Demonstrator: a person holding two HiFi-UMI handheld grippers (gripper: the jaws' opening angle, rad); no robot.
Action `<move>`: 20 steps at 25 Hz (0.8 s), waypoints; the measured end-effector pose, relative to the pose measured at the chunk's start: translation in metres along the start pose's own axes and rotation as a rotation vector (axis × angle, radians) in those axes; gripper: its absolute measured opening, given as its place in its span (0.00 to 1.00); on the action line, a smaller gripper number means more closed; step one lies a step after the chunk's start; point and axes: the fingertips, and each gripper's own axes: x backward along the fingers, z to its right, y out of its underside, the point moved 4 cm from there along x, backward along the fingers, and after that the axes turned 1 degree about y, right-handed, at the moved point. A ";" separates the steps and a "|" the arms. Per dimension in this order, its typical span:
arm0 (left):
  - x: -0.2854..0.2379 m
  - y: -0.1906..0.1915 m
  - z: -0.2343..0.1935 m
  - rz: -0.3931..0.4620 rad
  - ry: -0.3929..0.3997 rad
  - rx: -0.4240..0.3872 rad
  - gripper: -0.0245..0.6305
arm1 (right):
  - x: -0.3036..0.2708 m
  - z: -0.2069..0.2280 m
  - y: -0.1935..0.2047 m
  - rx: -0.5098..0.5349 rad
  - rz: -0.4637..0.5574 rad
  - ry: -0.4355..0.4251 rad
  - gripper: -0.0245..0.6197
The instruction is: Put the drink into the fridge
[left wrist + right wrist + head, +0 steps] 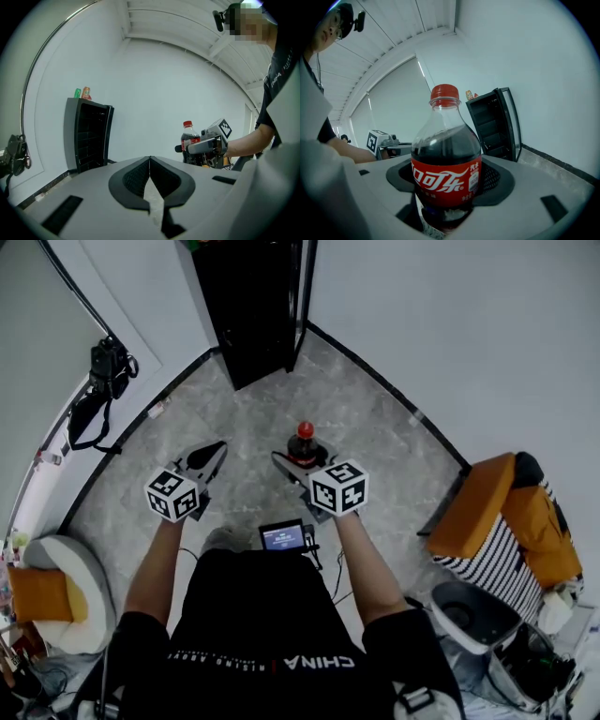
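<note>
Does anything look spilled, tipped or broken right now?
Nothing stands out. The cola bottle sits upright in the right gripper, cap on, no liquid on the floor.

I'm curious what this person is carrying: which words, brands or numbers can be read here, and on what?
"口可乐", white Coca-Cola script, its start wrapped out of sight: red label of the cola bottle.
"CHINA", upside down: person's black shirt.
Too small to read: label's white panel, shirt's other print, small screen.
</note>
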 end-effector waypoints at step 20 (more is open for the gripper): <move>-0.100 -0.046 -0.134 -0.019 0.083 0.025 0.06 | -0.089 0.095 -0.068 -0.060 0.003 0.111 0.53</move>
